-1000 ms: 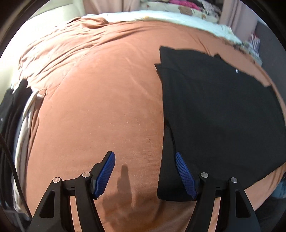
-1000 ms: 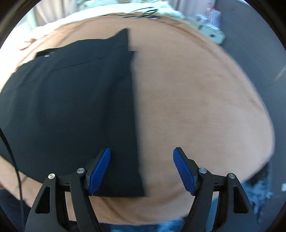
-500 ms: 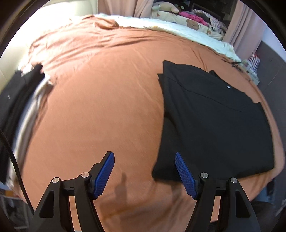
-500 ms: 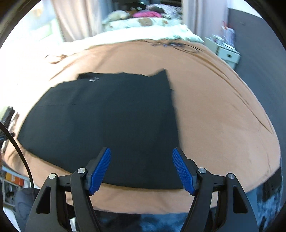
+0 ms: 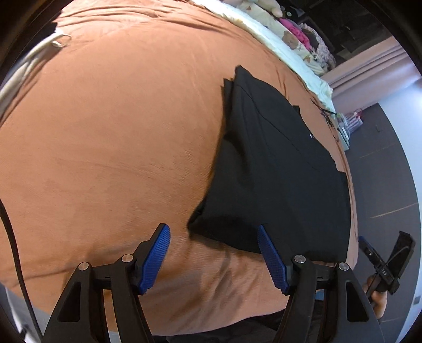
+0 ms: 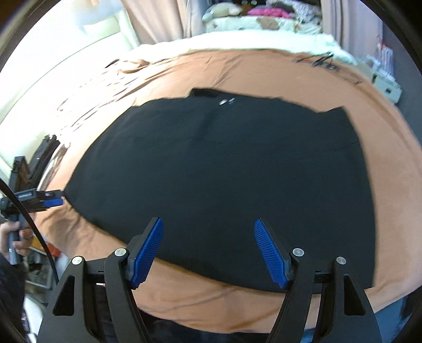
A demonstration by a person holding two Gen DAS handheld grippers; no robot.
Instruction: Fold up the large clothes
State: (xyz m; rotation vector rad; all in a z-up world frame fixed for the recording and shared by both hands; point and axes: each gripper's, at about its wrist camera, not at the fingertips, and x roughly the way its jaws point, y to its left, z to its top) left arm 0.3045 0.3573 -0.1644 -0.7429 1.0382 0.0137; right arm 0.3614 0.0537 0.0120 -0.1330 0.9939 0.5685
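A black garment [image 5: 277, 168] lies flat, folded into a rough rectangle, on the orange bed cover [image 5: 118, 132]; it fills the middle of the right wrist view [image 6: 224, 171]. My left gripper [image 5: 213, 253] is open and empty, just before the garment's near left corner. My right gripper [image 6: 208, 248] is open and empty, above the garment's near edge. The left gripper also shows at the left edge of the right wrist view [image 6: 39, 200], and the right gripper at the right edge of the left wrist view [image 5: 385, 266].
White and dark folded clothes [image 5: 29, 63] lie at the bed's left edge. Pillows and soft toys [image 6: 253, 18] sit at the head of the bed. A white drawer unit [image 6: 385, 84] stands by the dark wall on the right.
Both grippers have pulled back and lifted away from the garment, staying open. The right view has swung left, so the whole garment now lies in front of it.
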